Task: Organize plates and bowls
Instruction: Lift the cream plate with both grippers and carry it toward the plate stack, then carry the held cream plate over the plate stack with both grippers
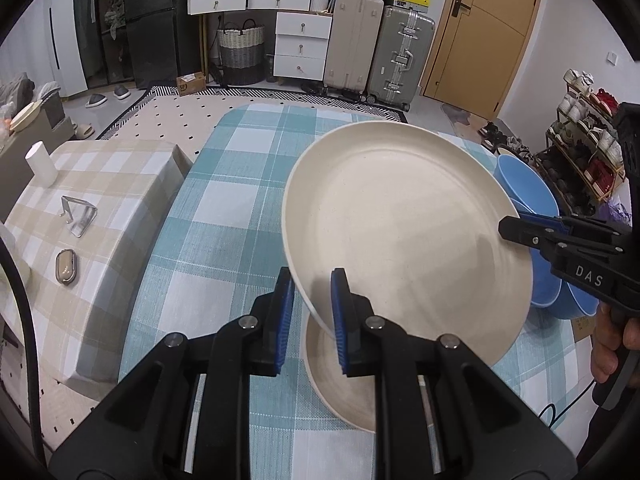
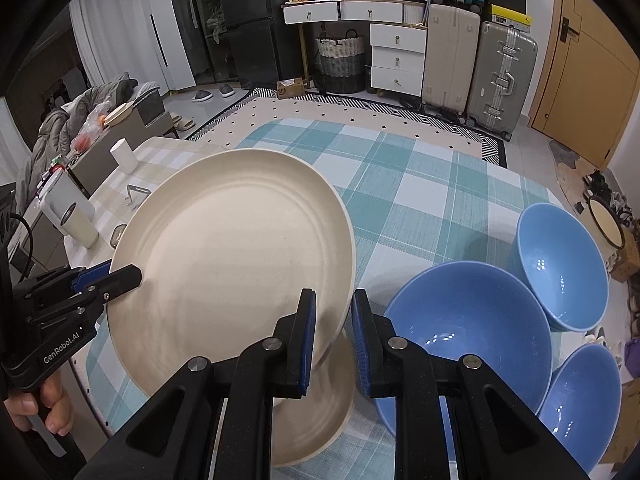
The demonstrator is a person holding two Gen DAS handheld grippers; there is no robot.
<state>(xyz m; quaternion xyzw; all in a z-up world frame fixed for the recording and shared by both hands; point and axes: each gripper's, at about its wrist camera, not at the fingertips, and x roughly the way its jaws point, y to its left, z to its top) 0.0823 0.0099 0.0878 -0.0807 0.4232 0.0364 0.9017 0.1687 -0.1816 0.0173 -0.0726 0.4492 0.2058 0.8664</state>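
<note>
Step in hand: cream plate (image 1: 404, 236) carried over the worktop (image 1: 224, 216), tilted, one rim high.
Left hand-held gripper (image 1: 312, 320): pads clamped on the plate's near rim.
Right hand-held gripper (image 2: 334, 336): clamped on the opposite rim of the same plate; both views showed the other gripper pinching the far edge.
Second cream plate (image 2: 320, 412): lay flat on the blue-check cloth, directly below the carried one, partly hidden.
Blue bowls (image 2: 468, 320): three, grouped to the right of the plates, the nearest just beside the lower plate.
Doing it well, my reading: level the plate before lowering, centre it on the lower plate, release both rims together so it does not skate.
Edges: right rim passed close to the nearest bowl; keep it from clipping there.
Open room: cloth bare to the left and beyond the plates; neighbouring beige-check surface (image 1: 92, 208) held a white cup (image 1: 40, 164) and a metal clip (image 1: 78, 216), well apart.
</note>
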